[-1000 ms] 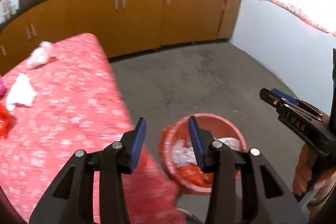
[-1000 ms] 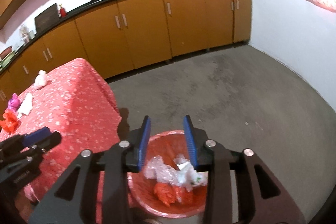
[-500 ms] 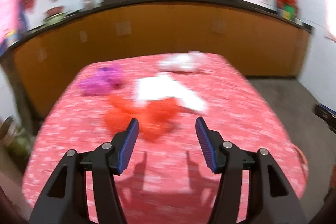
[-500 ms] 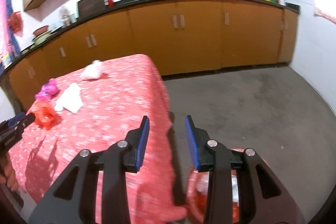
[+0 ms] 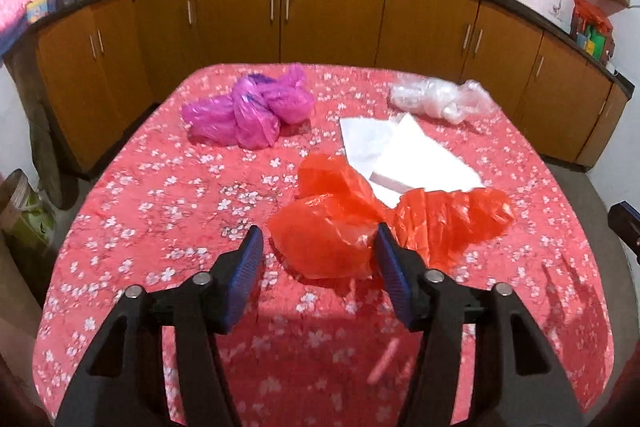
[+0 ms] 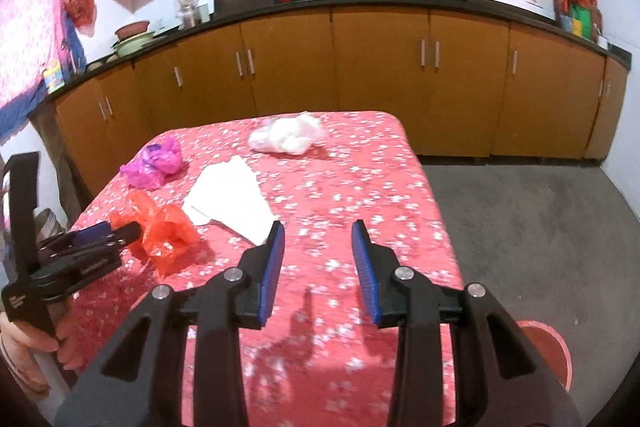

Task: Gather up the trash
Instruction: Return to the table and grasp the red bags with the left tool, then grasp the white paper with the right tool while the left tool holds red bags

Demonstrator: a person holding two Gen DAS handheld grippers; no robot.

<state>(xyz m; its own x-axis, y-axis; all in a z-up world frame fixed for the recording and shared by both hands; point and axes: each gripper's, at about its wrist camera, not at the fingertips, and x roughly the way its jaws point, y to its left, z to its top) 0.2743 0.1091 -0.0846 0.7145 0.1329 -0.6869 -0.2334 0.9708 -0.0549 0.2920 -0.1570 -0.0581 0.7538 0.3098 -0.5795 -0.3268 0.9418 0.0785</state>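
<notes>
Both grippers have swung away from the red bin on the floor and now face the table, the left one's jaws having just narrowed with nothing pressed between them. Left to right on the floral cloth lie a pink bag, a crumpled orange bag, white paper and a clear plastic bag. The left gripper stands apart, its fingers flanking the near lobe of the orange bag without clamping it. The right gripper is also apart and empty, over bare cloth. The thin film could slip out or snag the paper beneath, and the bin sits low past the table's right edge, so a loose pinch risks dropping it short.
</notes>
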